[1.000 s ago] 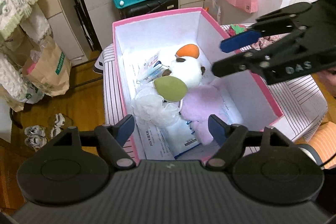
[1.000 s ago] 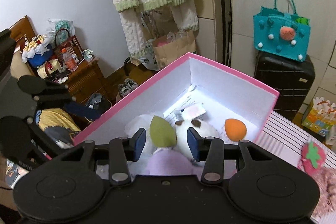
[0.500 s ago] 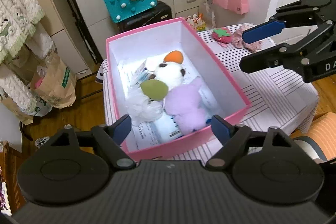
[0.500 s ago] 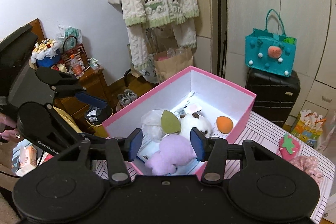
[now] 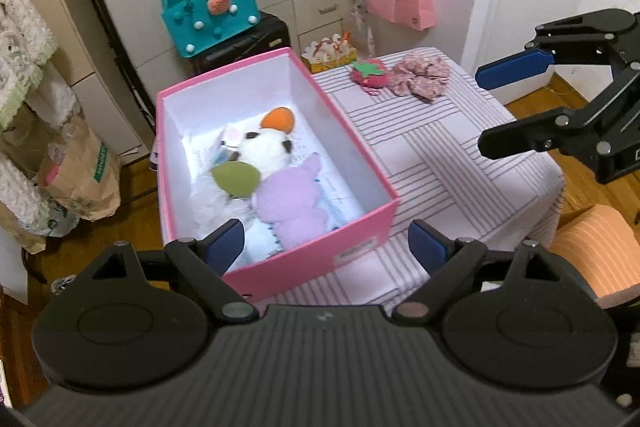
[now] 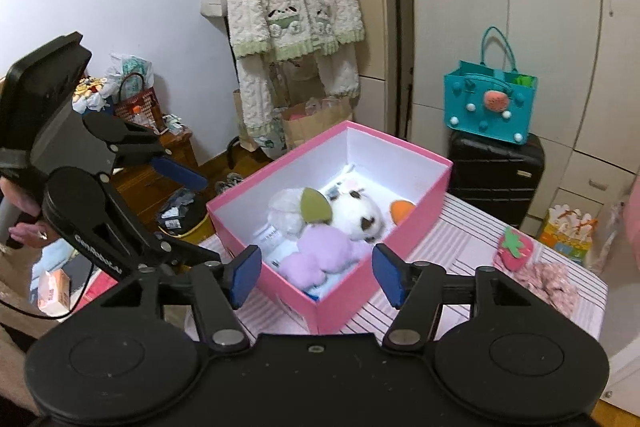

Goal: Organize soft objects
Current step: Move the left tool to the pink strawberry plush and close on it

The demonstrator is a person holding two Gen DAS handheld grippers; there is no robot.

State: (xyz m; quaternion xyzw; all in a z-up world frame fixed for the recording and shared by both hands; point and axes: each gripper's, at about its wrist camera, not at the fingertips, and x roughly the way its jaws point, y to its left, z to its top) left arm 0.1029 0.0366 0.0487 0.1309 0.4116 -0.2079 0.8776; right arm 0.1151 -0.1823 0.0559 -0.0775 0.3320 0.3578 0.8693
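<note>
Both grippers have pulled back from the pink cardboard box [image 5: 352, 163]. Left gripper [image 5: 324, 245] and right gripper [image 6: 316, 275] hold nothing, jaws opening. Red strawberry plush [image 5: 368, 71] lies far across the tabletop [image 5: 440, 155], nearer the right.

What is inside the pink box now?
Inside the pink box lie a purple plush, a white plush, a green sponge, an orange sponge, a white mesh puff and packets. What lies beneath them is covered.
</note>
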